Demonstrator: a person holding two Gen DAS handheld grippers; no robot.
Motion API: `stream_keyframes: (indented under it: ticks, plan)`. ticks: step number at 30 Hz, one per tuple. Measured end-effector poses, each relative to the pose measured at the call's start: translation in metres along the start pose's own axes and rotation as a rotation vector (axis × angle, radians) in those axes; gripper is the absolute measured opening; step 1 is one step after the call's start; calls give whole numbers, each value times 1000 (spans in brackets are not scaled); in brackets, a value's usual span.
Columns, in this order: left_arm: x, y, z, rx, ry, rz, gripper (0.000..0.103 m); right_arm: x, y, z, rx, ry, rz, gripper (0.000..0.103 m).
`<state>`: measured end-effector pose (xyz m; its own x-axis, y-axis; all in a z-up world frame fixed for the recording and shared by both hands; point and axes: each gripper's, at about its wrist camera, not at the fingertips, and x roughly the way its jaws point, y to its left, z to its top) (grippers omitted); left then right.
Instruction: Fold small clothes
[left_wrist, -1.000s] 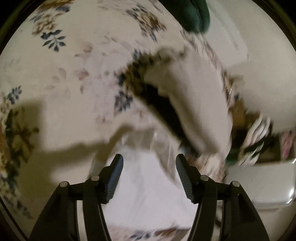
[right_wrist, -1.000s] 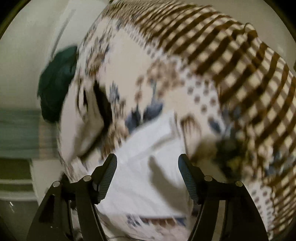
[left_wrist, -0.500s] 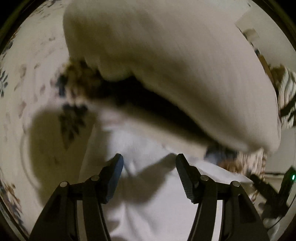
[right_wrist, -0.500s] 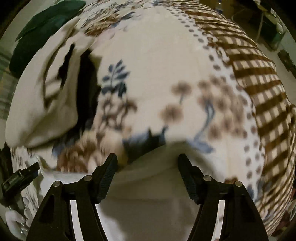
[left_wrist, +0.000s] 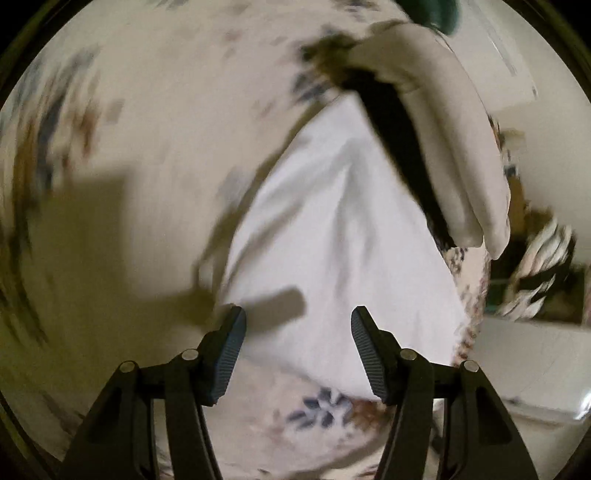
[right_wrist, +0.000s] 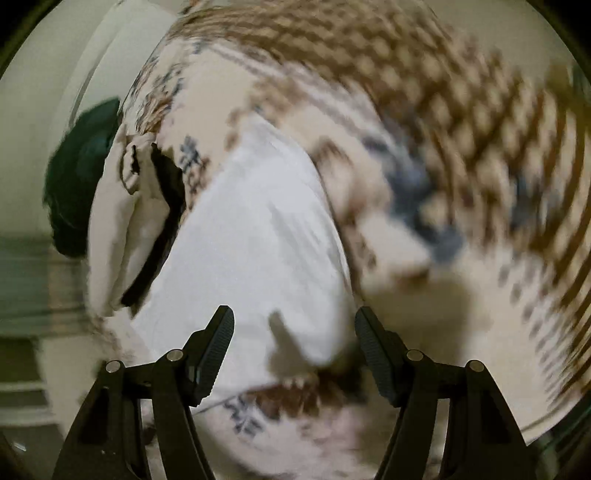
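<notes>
A white garment (left_wrist: 332, 240) lies flat on the floral bedcover (left_wrist: 166, 147), reaching from between my fingers toward the far side. My left gripper (left_wrist: 298, 332) hovers open over its near left edge, with nothing between the pads. In the right wrist view the same white garment (right_wrist: 251, 251) runs up the middle. My right gripper (right_wrist: 294, 332) stands open above its near end, pads apart and empty. Both views are blurred by motion.
A folded beige garment (left_wrist: 454, 147) lies along the white one's side, also the beige garment (right_wrist: 114, 221). A dark green cloth (right_wrist: 81, 177) sits beyond it at the bed's edge. The cover's brown check border (right_wrist: 443, 92) fills the right. Striped clutter (left_wrist: 543, 273) lies off the bed.
Half a second ago both cameras were close up against the beige garment. They have pulled back, and the white garment now shows at full length. The jaws kept the same spread.
</notes>
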<state>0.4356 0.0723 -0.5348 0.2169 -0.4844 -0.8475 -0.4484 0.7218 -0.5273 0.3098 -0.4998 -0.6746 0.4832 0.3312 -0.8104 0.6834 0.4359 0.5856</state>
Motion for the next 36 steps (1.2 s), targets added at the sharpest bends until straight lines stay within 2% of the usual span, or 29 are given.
stream_keyframes:
  ticks: [2, 5, 7, 10, 14, 16, 17, 19, 20, 23, 24, 26, 28, 32, 36]
  plan:
    - [17, 16, -13, -93, 24, -79, 57, 18, -16, -3, 57, 22, 95, 70]
    - [39, 23, -21, -170, 5, -135, 57, 47, -33, -2, 104, 35, 162, 73]
    - [49, 24, -21, -190, -18, -141, 57, 58, -40, 4, 149, 34, 202, 74]
    - [52, 27, -23, -259, -33, -149, 57, 54, -47, 3, 202, 45, 235, 74]
    - [26, 24, -43, -204, -37, -112, 57, 34, -54, -15, 203, 62, 212, 74]
    - [21, 31, -53, -203, -42, -136, 60, 34, -58, -25, 187, 77, 234, 74]
    - [24, 35, -56, -218, -43, -153, 61, 38, -60, -26, 189, 72, 254, 74]
    - [40, 41, -53, -293, -63, -252, 62, 52, -55, -22, 178, 58, 296, 75]
    - [58, 30, -49, -307, -71, -281, 62, 56, -53, -19, 165, 51, 297, 75]
    - [80, 24, -33, -321, -127, -322, 63, 73, -42, -4, 151, 4, 323, 76]
    - [85, 23, -28, -338, -134, -315, 63, 77, -39, 0, 157, -6, 336, 76]
    - [88, 20, -28, -365, -167, -316, 63, 80, -31, 2, 158, -36, 363, 74]
    - [85, 17, -30, -365, -189, -309, 63, 80, -27, 2, 149, -51, 384, 51]
    - [65, 38, -56, -356, -202, -346, 63, 78, -38, -2, 176, -46, 388, 50]
    - [46, 48, -84, -288, -172, -332, 65, 77, -48, -7, 159, 8, 396, 55]
